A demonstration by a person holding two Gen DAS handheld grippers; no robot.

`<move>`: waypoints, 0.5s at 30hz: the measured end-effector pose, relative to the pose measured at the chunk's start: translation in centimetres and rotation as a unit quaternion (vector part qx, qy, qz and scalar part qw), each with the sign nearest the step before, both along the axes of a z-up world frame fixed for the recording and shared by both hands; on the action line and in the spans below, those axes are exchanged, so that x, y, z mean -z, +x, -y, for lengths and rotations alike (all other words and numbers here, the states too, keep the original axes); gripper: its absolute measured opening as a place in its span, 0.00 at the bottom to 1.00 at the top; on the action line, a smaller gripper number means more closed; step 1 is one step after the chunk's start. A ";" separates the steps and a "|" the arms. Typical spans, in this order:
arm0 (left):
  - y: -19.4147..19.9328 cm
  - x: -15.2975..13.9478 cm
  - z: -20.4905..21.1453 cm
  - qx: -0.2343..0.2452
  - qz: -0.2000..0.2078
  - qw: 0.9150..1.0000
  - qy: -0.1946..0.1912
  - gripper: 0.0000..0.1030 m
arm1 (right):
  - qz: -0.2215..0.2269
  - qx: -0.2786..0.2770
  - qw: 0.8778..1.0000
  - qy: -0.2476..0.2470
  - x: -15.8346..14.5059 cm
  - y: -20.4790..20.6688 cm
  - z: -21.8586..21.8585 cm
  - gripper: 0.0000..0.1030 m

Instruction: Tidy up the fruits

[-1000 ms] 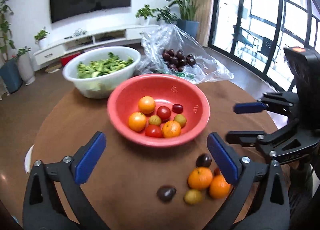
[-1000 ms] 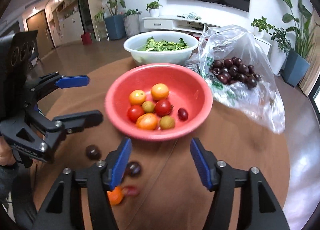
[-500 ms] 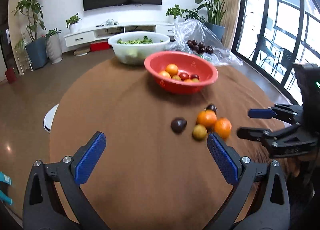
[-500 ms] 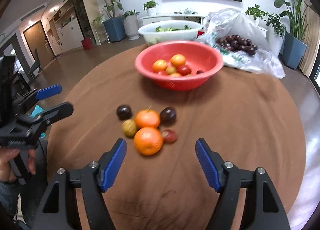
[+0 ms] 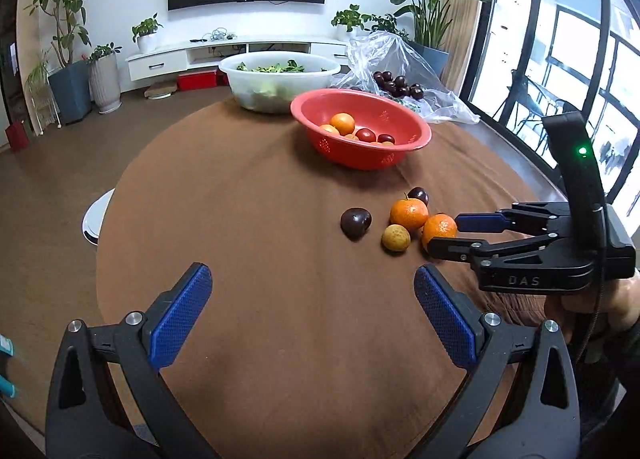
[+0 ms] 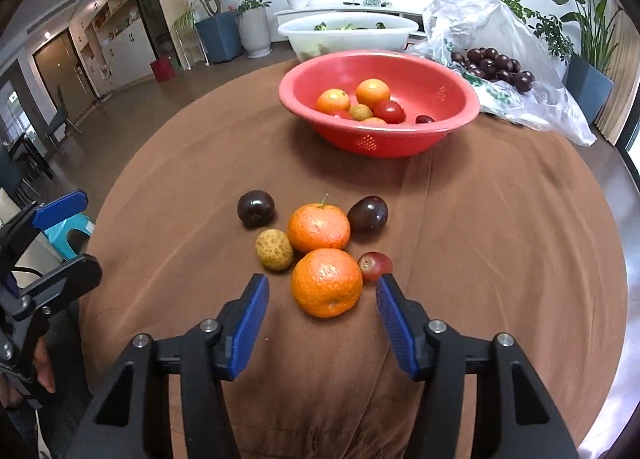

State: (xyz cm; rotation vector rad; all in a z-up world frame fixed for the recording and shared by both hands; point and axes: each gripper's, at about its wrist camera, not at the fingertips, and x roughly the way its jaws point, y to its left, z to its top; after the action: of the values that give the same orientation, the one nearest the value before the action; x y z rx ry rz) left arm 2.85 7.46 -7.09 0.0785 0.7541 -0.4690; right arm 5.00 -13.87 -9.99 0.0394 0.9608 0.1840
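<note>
A red bowl point(image 6: 460, 127) point(image 5: 348, 155) with several fruits stands at the far side of the brown table. Loose fruit lies in the middle: two oranges point(image 6: 327, 282) point(image 6: 319, 228), two dark plums point(image 6: 256, 208) point(image 6: 368, 213), a yellow-brown fruit point(image 6: 274, 250) and a small red one point(image 6: 374, 265). My right gripper point(image 6: 322, 301) point(image 5: 448, 233) is open, its blue pads on either side of the near orange point(image 5: 439, 230), just short of it. My left gripper point(image 5: 312, 309) is open and empty, over bare cloth well in front of the fruit.
A white basin of greens point(image 5: 280, 77) point(image 6: 348, 35) stands behind the red bowl. A clear plastic bag of dark plums point(image 6: 496, 63) point(image 5: 400, 83) lies at the back right. The round table's edge point(image 5: 105, 227) drops off at the left.
Both grippers have pulled back from the red bowl toward the near side. My right gripper has come down low behind the near orange. The loose fruit has not moved.
</note>
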 end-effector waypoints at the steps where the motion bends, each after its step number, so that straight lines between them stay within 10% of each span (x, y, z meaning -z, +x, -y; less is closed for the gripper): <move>1: 0.0 0.1 0.0 0.002 -0.002 1.000 0.000 1.00 | -0.003 0.001 1.000 -0.004 0.2 0.1 0.0 0.54; 15: 1.1 0.5 0.6 0.020 -0.009 1.000 0.004 1.00 | -0.010 0.000 1.000 -0.008 0.9 0.4 -0.1 0.41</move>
State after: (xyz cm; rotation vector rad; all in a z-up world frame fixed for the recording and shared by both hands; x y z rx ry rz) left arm 3.97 6.86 -7.55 0.0974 0.7736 -0.5058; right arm 5.38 -13.75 -10.85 0.0262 0.9823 0.1757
